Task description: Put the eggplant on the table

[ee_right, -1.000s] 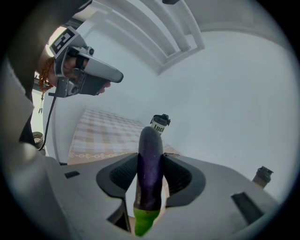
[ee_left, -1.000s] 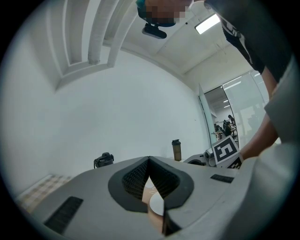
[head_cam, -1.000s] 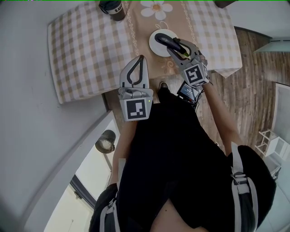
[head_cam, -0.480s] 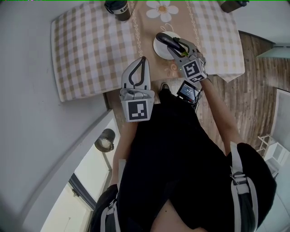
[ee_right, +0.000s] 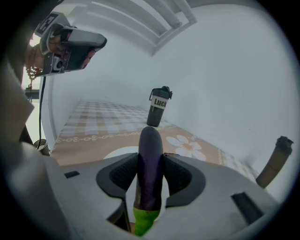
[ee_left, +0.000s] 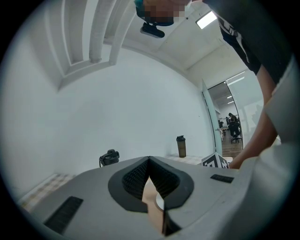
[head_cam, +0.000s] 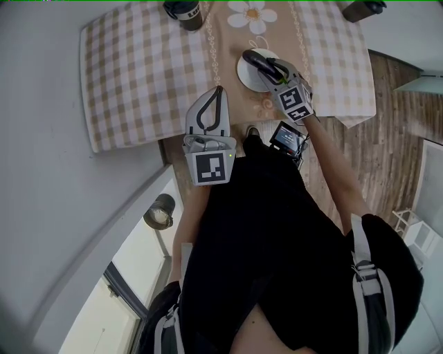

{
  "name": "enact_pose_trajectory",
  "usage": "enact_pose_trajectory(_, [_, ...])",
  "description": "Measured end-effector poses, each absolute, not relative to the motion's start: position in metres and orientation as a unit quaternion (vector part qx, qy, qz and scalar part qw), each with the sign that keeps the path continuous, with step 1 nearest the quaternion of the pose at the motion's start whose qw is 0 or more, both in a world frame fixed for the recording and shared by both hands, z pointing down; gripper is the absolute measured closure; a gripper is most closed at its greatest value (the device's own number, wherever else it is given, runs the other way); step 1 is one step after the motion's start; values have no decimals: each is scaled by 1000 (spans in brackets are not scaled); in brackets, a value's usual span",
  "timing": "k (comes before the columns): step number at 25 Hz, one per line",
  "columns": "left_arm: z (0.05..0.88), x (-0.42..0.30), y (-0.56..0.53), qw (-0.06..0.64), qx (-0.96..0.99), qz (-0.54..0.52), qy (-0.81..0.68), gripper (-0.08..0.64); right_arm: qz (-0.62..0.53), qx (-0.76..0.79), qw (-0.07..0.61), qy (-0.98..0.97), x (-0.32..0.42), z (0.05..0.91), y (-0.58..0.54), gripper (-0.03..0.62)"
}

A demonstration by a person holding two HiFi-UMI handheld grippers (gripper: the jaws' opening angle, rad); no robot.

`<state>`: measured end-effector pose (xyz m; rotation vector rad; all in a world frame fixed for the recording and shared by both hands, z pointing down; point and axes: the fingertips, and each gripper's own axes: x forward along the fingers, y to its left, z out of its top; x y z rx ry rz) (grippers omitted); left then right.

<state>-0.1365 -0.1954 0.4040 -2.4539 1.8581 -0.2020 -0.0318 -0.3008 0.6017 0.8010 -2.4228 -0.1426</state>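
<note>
The eggplant is dark purple and glossy, with a green stem end. It lies lengthwise between the 2 fingers of the right gripper, pinched by both. Its rounded tip juts past the fingertips and its stem end sits behind them.

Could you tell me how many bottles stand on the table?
2: a labelled bottle beside the flower print, a plain bottle on the far right corner of the table. No others show.
</note>
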Motion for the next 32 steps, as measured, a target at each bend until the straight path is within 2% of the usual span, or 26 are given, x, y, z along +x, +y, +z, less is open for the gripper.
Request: enact_pose_trajectory(32, [408, -141, -194, 28, -788, -70, 612, 557, -19, 297, 310, -903, -31, 632, -298, 411])
